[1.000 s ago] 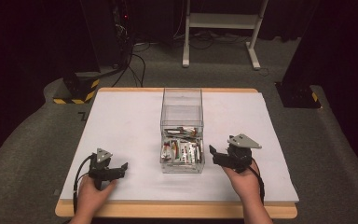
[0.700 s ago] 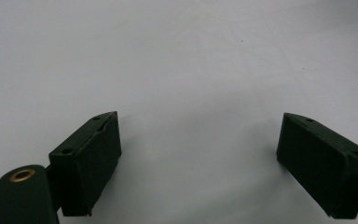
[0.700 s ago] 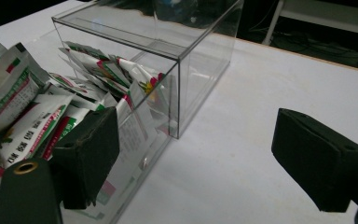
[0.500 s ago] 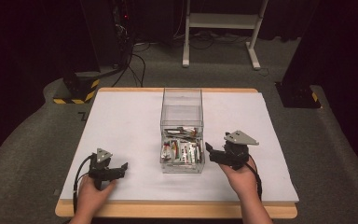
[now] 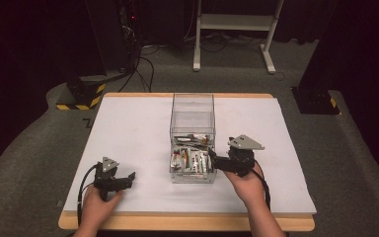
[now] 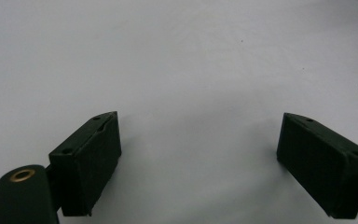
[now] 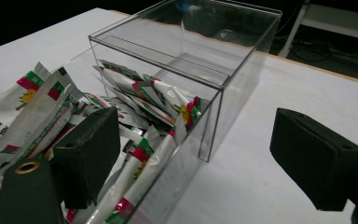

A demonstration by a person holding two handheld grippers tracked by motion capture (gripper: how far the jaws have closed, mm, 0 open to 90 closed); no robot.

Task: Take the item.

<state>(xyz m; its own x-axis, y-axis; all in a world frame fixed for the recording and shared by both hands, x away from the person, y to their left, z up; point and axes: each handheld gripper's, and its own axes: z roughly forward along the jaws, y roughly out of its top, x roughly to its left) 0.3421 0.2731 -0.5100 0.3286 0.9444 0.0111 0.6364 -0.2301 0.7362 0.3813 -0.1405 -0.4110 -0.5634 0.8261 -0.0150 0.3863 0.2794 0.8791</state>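
Observation:
A clear plastic box (image 5: 192, 118) stands mid-table, and its low front section holds several white, red and green sachets (image 5: 189, 160). My right gripper (image 5: 213, 160) is open at the box's front right side. In the right gripper view, the right gripper (image 7: 200, 161) has one jaw over the sachets (image 7: 37, 107) and the other outside the clear wall (image 7: 214, 121), with nothing held. My left gripper (image 5: 128, 178) rests at the front left of the white table (image 5: 133, 133), far from the box. In the left gripper view, the left gripper (image 6: 198, 163) is open over bare tabletop.
Beyond the table's far edge are a yellow-and-black striped base (image 5: 81, 96), floor cables (image 5: 143, 64), a white frame (image 5: 232, 29) and a black foot (image 5: 316, 101) at the right. Bare white surface lies on both sides of the box.
My right gripper has moved a little left, bringing its jaws up to the box's front right side. The left gripper has stayed still.

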